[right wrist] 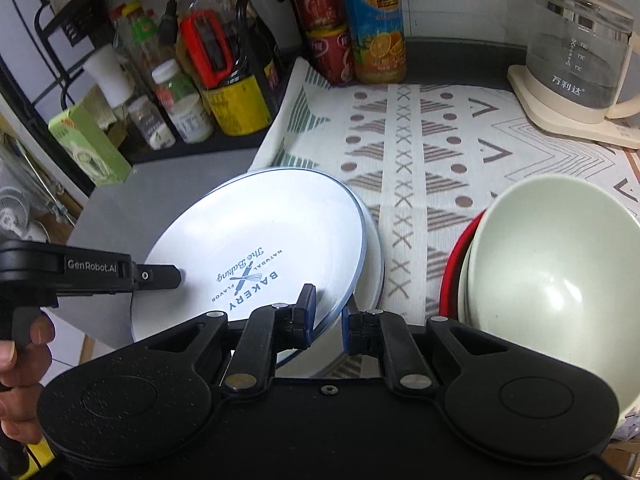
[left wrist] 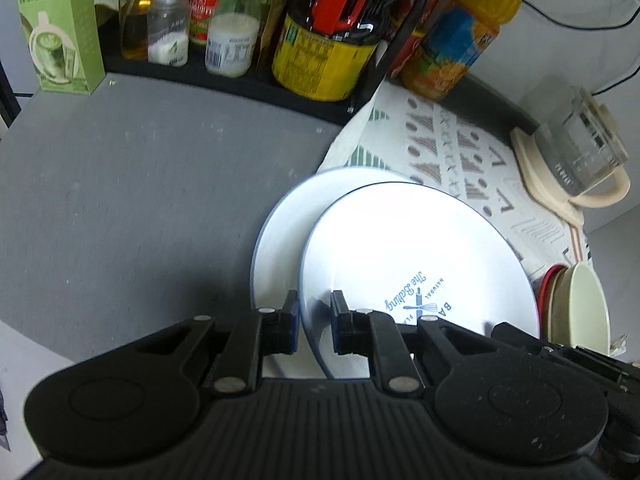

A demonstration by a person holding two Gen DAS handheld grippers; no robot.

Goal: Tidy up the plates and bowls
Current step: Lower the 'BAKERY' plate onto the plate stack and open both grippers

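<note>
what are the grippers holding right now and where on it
Both hold the printed plate by its rim: left hand-held gripper on its near edge, right hand-held gripper on the opposite edge, over another plate.

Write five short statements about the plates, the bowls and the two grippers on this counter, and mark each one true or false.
1. The printed plate lies flat on the counter. False: it is tilted, overlapping the plain white plate under it.
2. The left gripper has the printed plate's rim between its fingers. True.
3. The pale green bowl sits nested in a stack with a red bowl outermost. True.
4. The right gripper holds the pale green bowl. False: its fingers straddle the printed plate's rim.
5. The glass kettle stands on the dark shelf among the bottles. False: it stands on its own cream base, at the patterned cloth.
</note>
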